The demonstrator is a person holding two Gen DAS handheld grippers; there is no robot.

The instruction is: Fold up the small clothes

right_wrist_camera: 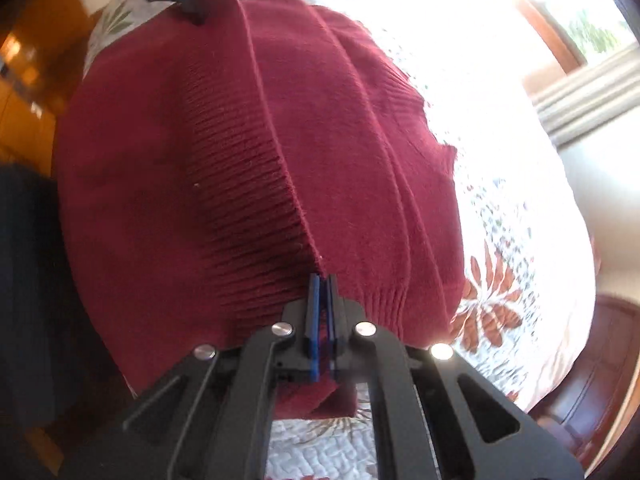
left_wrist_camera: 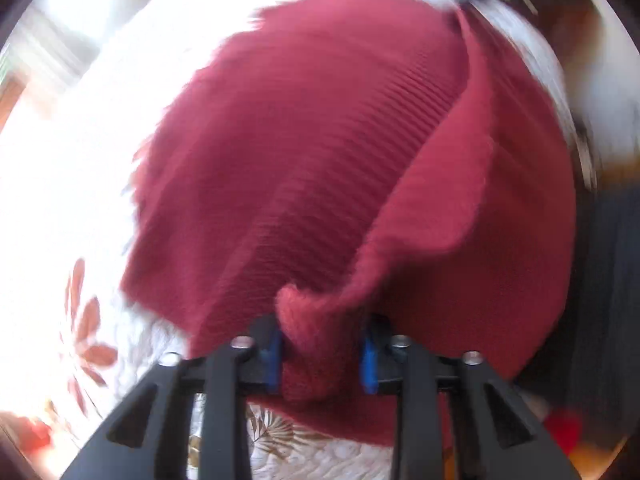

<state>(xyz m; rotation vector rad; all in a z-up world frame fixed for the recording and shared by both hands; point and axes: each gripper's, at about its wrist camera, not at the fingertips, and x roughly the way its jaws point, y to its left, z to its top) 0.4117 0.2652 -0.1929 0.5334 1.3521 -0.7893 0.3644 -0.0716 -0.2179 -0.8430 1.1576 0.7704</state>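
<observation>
Across the white floral quilted bedspread (right_wrist_camera: 500, 208), a dark red ribbed knit sweater (right_wrist_camera: 224, 152) is held taut for folding: its hem edge is clamped flat by the right gripper (right_wrist_camera: 322, 304), while a bunched corner sits between the half-open left gripper (left_wrist_camera: 322, 354).

Window glare bleaches the bedspread (right_wrist_camera: 500, 92); left view smeared, edges warped.

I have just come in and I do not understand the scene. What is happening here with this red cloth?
A person is folding a dark red knitted sweater that lies on a white quilted bedcover with a red floral print, using two handheld claws. The right claw is shut on the sweater's ribbed edge. The left claw has a bunch of the same edge between its blue pads, with its jaws apart. The lifted edge runs between the two claws, so a fold seems to be in progress.
</observation>
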